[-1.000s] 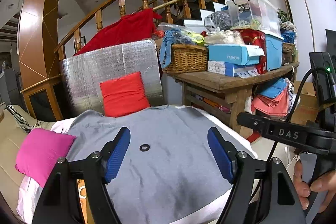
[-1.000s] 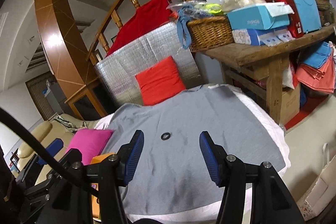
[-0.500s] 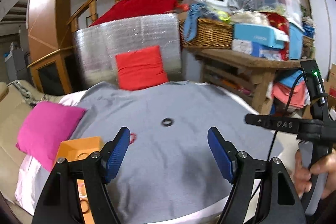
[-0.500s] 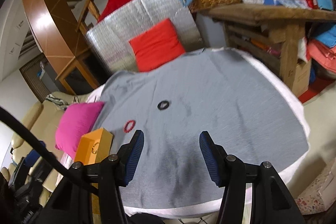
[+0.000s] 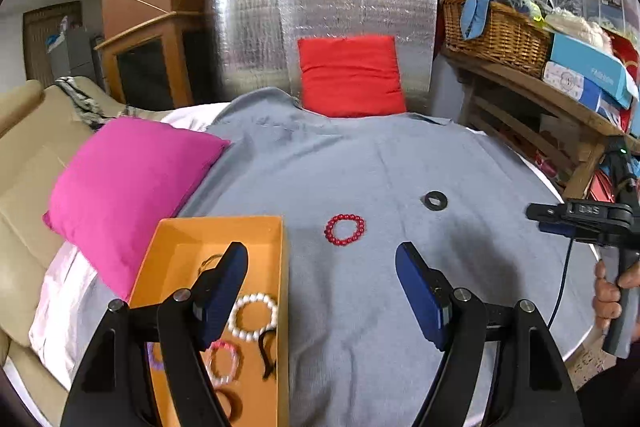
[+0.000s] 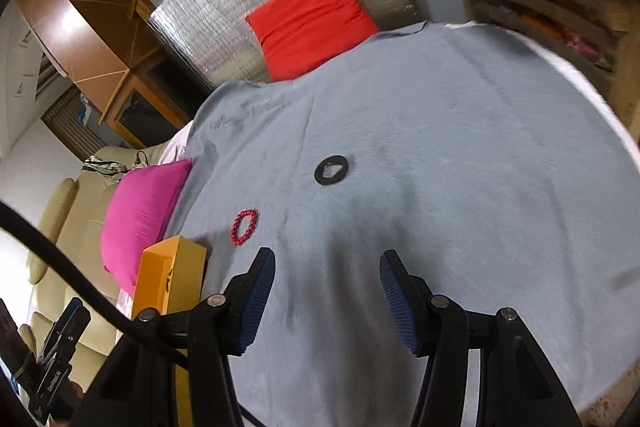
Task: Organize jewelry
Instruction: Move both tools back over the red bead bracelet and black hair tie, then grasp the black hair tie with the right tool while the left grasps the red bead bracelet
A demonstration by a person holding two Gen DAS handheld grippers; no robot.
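Note:
A red bead bracelet (image 5: 345, 229) and a black ring (image 5: 435, 200) lie on the grey cloth (image 5: 380, 167). An orange box (image 5: 256, 231) at the left holds a white bead bracelet (image 5: 253, 317), a pink one (image 5: 224, 363) and other pieces. My left gripper (image 5: 322, 287) is open and empty, near the box's right wall, short of the red bracelet. My right gripper (image 6: 327, 291) is open and empty above the cloth; the red bracelet (image 6: 244, 221), the black ring (image 6: 331, 169) and the box (image 6: 180, 267) lie ahead of it.
A pink cushion (image 5: 128, 179) lies left of the box. A red cushion (image 5: 352, 77) leans on a silver foil panel (image 5: 320, 23) at the far edge. A wooden table (image 5: 560, 99) loaded with a basket and boxes stands at the right.
Both grippers have tilted down and come nearer the cloth. The orange box with its contents and the red bracelet have come into full view. The jaws stay open.

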